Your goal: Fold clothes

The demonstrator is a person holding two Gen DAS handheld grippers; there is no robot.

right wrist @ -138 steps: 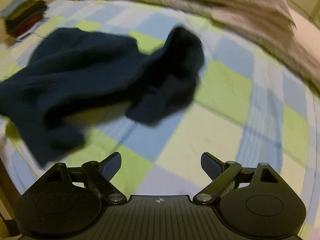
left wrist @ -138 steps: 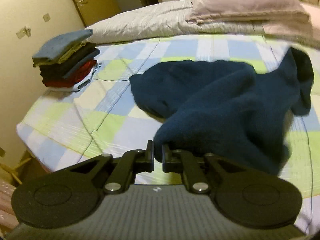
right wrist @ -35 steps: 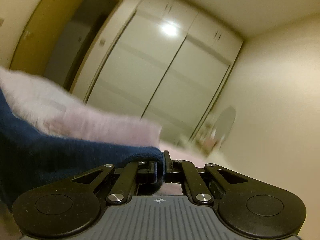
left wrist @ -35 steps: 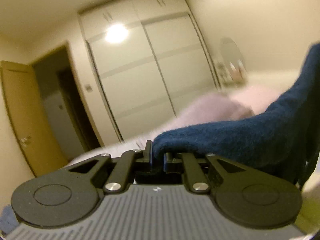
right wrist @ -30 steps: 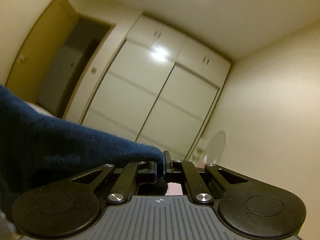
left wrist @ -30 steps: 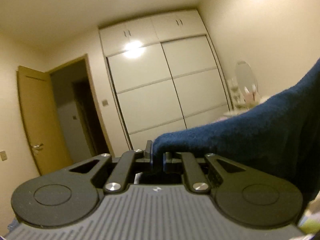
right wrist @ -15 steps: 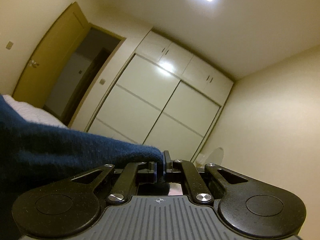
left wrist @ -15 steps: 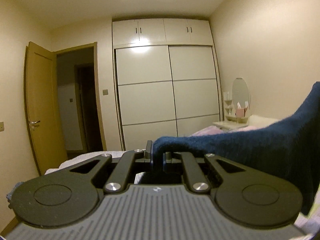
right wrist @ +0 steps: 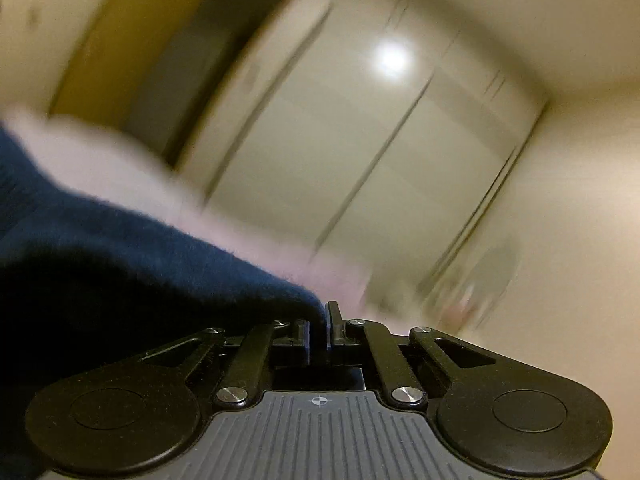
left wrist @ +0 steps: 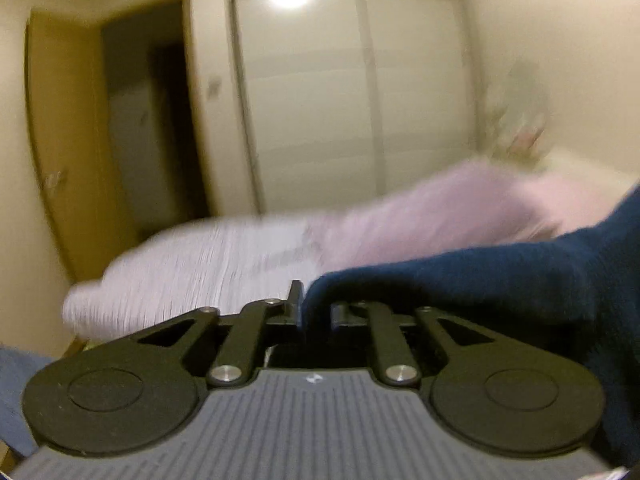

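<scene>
A navy fleece garment [left wrist: 500, 280] hangs in the air between my two grippers. In the left wrist view its edge sits between the jaws of my left gripper [left wrist: 316, 308] and runs off to the right. These jaws are opening and stand a little apart, with the cloth still between them. In the right wrist view the same garment [right wrist: 120, 260] fills the lower left, and its corner ends at my right gripper [right wrist: 318, 320]. Its jaws are opening too, with only a narrow gap and the cloth's edge at the tips. Both views are blurred by motion.
Beyond the grippers lie a white striped pillow [left wrist: 200, 264] and a pink blanket [left wrist: 440, 208] on the bed. Behind them stand a white sliding wardrobe [left wrist: 360, 100] and an open wooden door [left wrist: 64, 140]. A bit of blue cloth [left wrist: 16, 392] shows at the lower left.
Both grippers have swung down and forward with the garment, so the pillows and pink blanket came into view. The left jaws stand a little wider than half a second ago.
</scene>
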